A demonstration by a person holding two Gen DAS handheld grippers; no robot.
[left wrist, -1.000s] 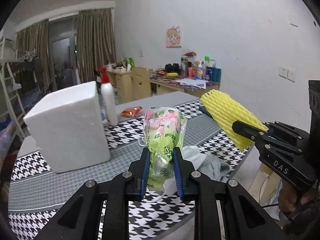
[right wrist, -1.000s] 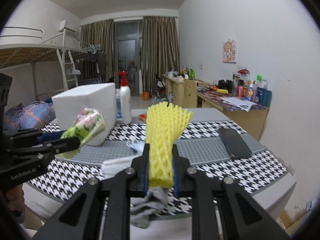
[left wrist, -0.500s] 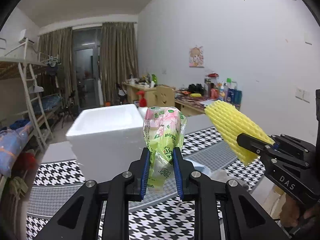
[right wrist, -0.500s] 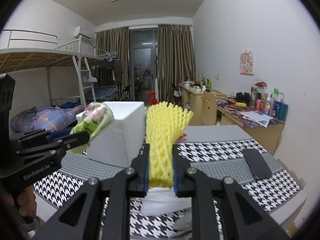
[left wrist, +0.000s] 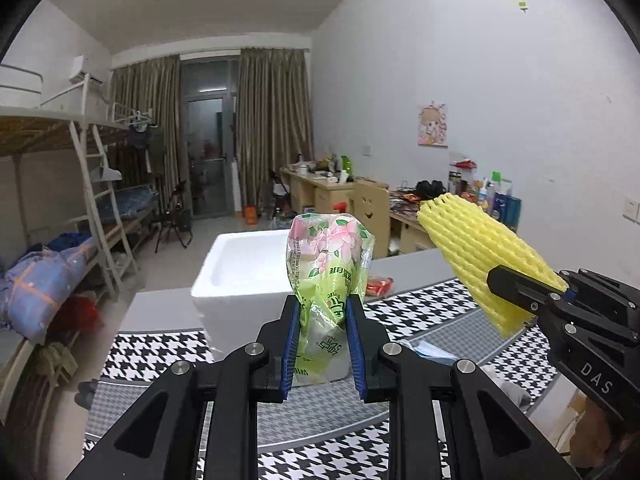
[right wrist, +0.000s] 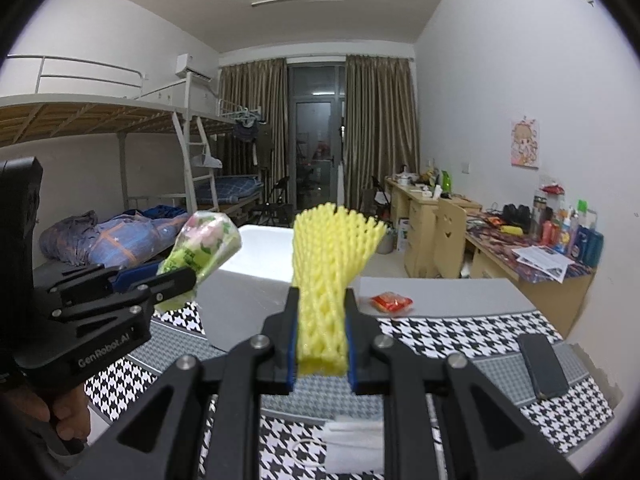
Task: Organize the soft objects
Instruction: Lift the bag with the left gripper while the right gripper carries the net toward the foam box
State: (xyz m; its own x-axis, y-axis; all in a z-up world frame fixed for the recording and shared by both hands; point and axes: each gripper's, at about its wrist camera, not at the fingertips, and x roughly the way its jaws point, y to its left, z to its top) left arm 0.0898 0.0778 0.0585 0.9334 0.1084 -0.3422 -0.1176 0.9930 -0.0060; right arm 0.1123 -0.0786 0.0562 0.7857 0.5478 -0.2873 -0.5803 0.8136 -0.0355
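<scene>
CHANGE: over the last second I raised both loads until the white foam box (left wrist: 244,268) showed its open top | JAWS: left gripper (left wrist: 322,340) clamped the green floral bag (left wrist: 328,280), right gripper (right wrist: 320,340) clamped the yellow foam net (right wrist: 328,280), both above the bench (right wrist: 460,332) | MEANING: drop-in probably next; box depth unclear.

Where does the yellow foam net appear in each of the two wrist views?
Left wrist view: yellow foam net at the right, slanting up-left, held by the right tool.
Right wrist view: the net stands upright in the centre, between the tool's pads.
Shared landmark: the white foam box behind it.
</scene>
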